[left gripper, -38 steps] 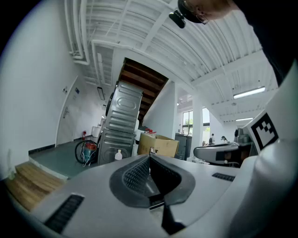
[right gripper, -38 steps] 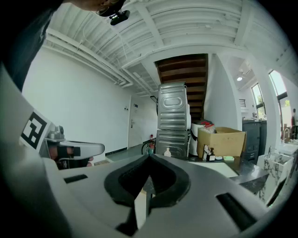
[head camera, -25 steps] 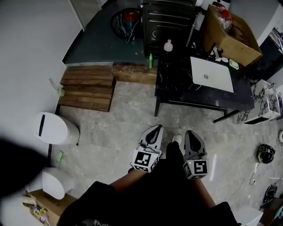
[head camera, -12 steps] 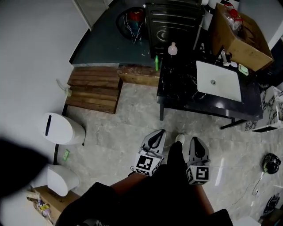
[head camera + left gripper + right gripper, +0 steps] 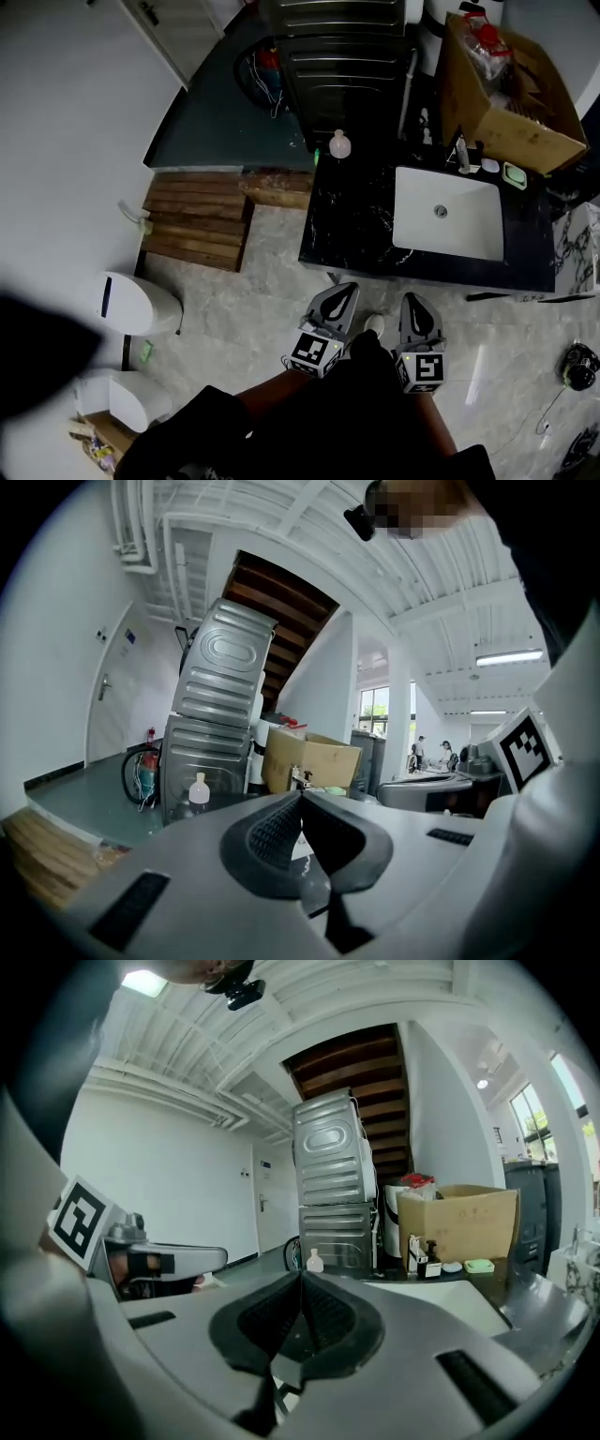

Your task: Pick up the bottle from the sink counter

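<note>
Black marble tops the bench [image 5: 356,225], and the bottle [image 5: 339,144] stands upright on its far left corner, just in front of the steel machines [image 5: 337,56]. It is well apart from the white sink [image 5: 464,236] and from the small things by the tap. That corner leaves its near and left sides free, so you can probably come at it without brushing anything.

Your left claw [image 5: 343,292] is clenched, pads pressed together with nothing between them. Your right claw [image 5: 413,302] is clenched and empty too. Both hang low by your legs, just off the bench's near edge, noses pointing toward it. I judge that a walking-up posture, not a reach.

The task looks to be at its very start, since the bottle is untouched and far from both claws. It sits toward your left end of the bench, so the left claw seems the natural one for it. Spread that claw before you arrive, because shut pads would likely tip a light bottle over. The box [image 5: 506,94] crowds the far right corner, which is another reason to approach from the left.
</note>
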Motion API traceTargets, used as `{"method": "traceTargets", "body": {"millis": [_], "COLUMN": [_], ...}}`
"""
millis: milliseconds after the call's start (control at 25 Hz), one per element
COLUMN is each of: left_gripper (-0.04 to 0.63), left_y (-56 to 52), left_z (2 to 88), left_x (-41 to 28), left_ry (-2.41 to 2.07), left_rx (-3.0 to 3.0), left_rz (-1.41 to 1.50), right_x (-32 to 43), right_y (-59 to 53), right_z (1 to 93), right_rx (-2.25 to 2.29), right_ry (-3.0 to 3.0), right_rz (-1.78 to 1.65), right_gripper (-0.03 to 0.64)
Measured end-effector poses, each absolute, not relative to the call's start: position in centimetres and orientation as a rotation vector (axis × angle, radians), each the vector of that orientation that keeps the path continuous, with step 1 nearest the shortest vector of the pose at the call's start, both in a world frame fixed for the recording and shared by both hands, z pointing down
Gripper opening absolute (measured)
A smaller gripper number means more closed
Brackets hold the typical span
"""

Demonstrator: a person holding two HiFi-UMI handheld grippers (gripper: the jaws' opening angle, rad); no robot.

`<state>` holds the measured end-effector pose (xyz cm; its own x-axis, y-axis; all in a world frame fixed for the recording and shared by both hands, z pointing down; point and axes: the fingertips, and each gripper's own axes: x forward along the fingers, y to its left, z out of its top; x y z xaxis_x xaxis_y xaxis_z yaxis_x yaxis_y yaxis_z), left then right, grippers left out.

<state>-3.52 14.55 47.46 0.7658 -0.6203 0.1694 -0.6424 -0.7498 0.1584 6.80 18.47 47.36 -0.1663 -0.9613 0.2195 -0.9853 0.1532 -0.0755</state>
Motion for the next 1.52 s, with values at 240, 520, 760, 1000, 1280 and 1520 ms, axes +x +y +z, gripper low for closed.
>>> {"method": "traceTargets", "body": {"millis": [240,520,760,1000,1280,1520], "left_gripper": [0.014,0.015,0.015,0.015,0.015,0.015], "left_y": [8.3,3.8,2.1,-0.1,-4.5,-8.4], "left_z": [47.7,47.8,47.3,47.6,48.4,50.1], "left_x": [-0.3,0.6,1.3,1.0,1.3,0.0], "left_ry": [-1.151,-1.317,-1.355,-1.394,-1.392,-1.389], "left_rx": [2.689,2.613,2.618,2.614,2.614,2.576], "left_rz": [0.223,0.23,0.225,0.213,0.188,0.253], "right_x": [12.2,15.4,15.8,15.9,16.9,16.2], "right_y": [12.3,8.1,6.8,6.2,2.7,-2.3], "right_z": [46.5,47.7,47.8,48.4,47.9,46.6], "right_rx": [1.881,1.758,1.745,1.766,1.798,1.836], "right_ry": [-2.356,-2.416,-2.453,-2.442,-2.402,-2.405], "right_rz": [0.298,0.316,0.338,0.375,0.341,0.3], "right_gripper": [0.038,0.038,0.038,0.038,0.038,0.038]}}
